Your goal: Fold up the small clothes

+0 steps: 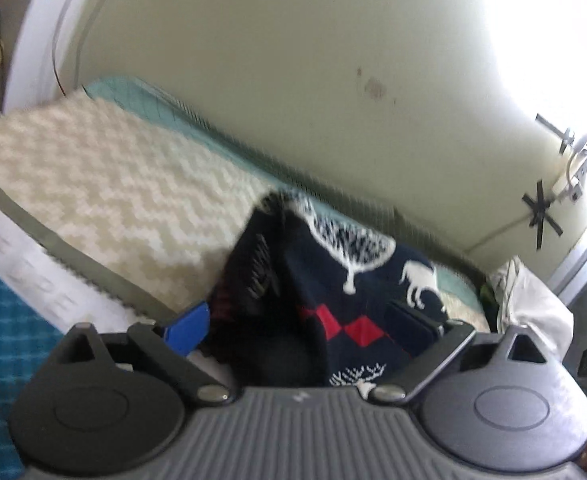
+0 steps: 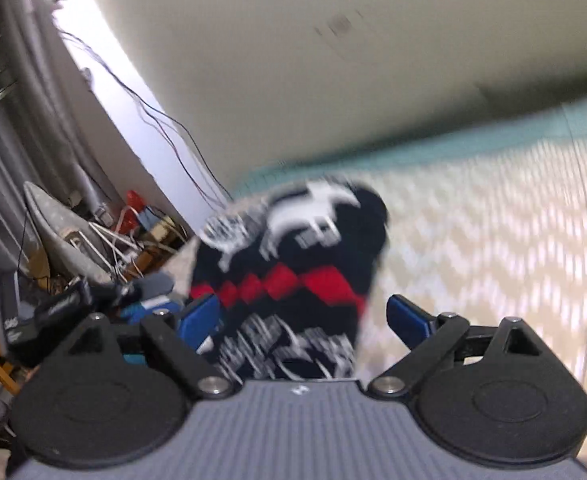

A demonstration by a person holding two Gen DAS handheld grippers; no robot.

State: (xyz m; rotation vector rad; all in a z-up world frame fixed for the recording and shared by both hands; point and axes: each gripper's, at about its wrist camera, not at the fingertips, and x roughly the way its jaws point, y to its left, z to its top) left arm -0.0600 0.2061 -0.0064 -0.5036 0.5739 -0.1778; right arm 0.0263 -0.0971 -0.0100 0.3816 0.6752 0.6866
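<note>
A cream zigzag blanket (image 1: 105, 184) covers the bed; on it lies a bunched navy sweater (image 1: 333, 280), blurred, its lower part hidden behind both tools. The left gripper (image 1: 305, 320) and right gripper (image 2: 305, 320) stand spread, straddling the sweater.

Counts, both wrist views:

- Patterned knit garment (image 1: 333, 280): one, navy. On it, left view: one white tree, one white deer, one row of red diamonds.
- Grippers: two, left gripper (image 1: 305, 320) and right gripper (image 2: 305, 320). Blue fingers (image 1: 187, 326): two on each.
- Cream zigzag blanket (image 1: 113, 184): one.
- Teal sheet (image 1: 133, 92) beneath: one.
- Ironing board (image 2: 61, 232), right view: one.
- Black tape cross (image 1: 541, 212) on wall: one.
- Wall wires, right view: several, blurred, no firm count.
</note>
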